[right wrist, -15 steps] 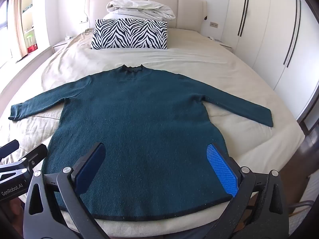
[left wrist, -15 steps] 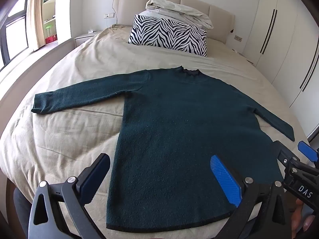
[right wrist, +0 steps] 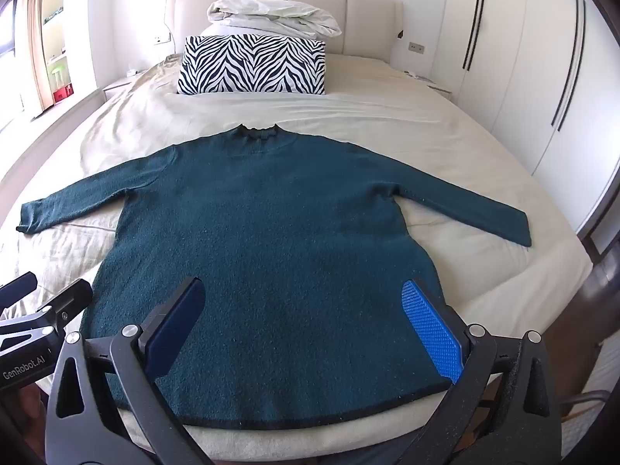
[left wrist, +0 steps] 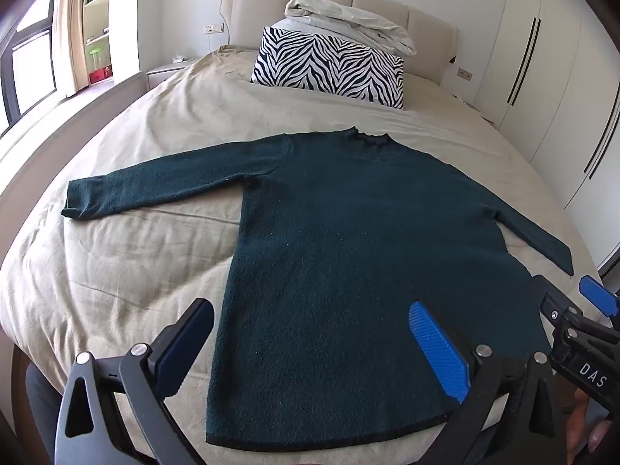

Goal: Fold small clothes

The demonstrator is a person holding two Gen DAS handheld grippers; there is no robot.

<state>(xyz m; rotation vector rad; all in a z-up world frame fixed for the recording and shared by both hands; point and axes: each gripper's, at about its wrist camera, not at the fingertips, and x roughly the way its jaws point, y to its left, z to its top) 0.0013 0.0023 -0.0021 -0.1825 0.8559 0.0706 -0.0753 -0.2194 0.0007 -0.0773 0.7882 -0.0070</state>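
1. Nearest the lens in the left wrist view, the left gripper (left wrist: 310, 345), black-framed with blue ribbed pads, has its jaws spread as wide as they go and nothing between them; it hovers above the hem area without touching the knit.
2. The right gripper (right wrist: 306, 329), of the same black and blue build, is likewise spread fully and holds nothing; it hangs over the lower body of the garment. In the left wrist view it shows at 3 to 4 o'clock, and part of a hand (left wrist: 581, 426) shows below it.
3. The dark teal long-sleeved knitted sweater (right wrist: 271, 240) lies flat and face up on the bed, hem at 6 o'clock along the near edge, collar at 12 o'clock, one sleeve stretched toward 9 o'clock and the other toward 3 o'clock.
4. The large bed with a wrinkled beige sheet (right wrist: 387, 124) carries the sweater, and nothing else lies on its near half.
5. Farther off at 12 o'clock, a rectangular black-and-white zebra-striped cushion (right wrist: 252, 66) stands upright, well apart from the collar.
6. A crumpled pale duvet (right wrist: 271, 15) rests behind and above that cushion against the padded beige headboard (right wrist: 372, 11).
7. White wardrobe doors with dark vertical handles (right wrist: 523, 58) stand at 2 o'clock.
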